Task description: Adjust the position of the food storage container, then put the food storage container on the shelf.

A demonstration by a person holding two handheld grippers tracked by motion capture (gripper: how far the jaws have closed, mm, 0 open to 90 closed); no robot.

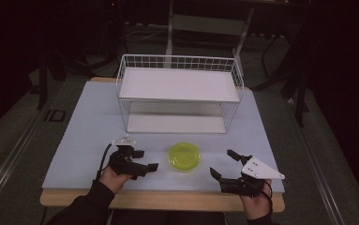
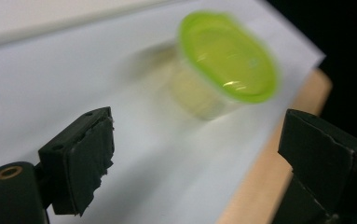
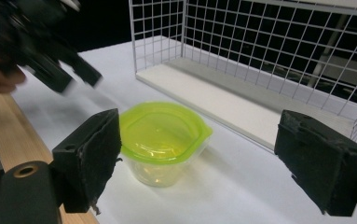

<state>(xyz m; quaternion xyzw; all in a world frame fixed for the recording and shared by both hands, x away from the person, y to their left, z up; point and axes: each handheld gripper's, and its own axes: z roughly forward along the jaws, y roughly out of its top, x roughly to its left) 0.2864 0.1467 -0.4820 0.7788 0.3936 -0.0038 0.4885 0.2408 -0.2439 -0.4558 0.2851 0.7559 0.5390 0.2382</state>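
I work at a broad pale table (image 1: 88, 136) with a wooden front edge. At its far half stands a white wire rack (image 1: 179, 93) with two flat white shelves, nothing on either. Nearer to me, close to the front edge and about midway between my hands, sits the small clear plastic tub with a lime-green lid (image 1: 184, 156), upright, lid on

My left gripper (image 1: 145, 159) lies just to the tub's left, its jaws spread wide and holding nothing, aimed across the table toward the tub. In the left gripper view the tub (image 2: 223, 65) sits ahead and up to the right of the gap between the jaws, blurred, with bare table between

My right gripper (image 1: 224, 164) is on the tub's other side, a little farther off and closer to the table's edge, jaws likewise wide apart and empty. In the right gripper view the tub (image 3: 162, 140) stands straight ahead, toward the left jaw

The tub is round, so no long axis matters; I judge the left gripper the nearer, though the right is better lined up
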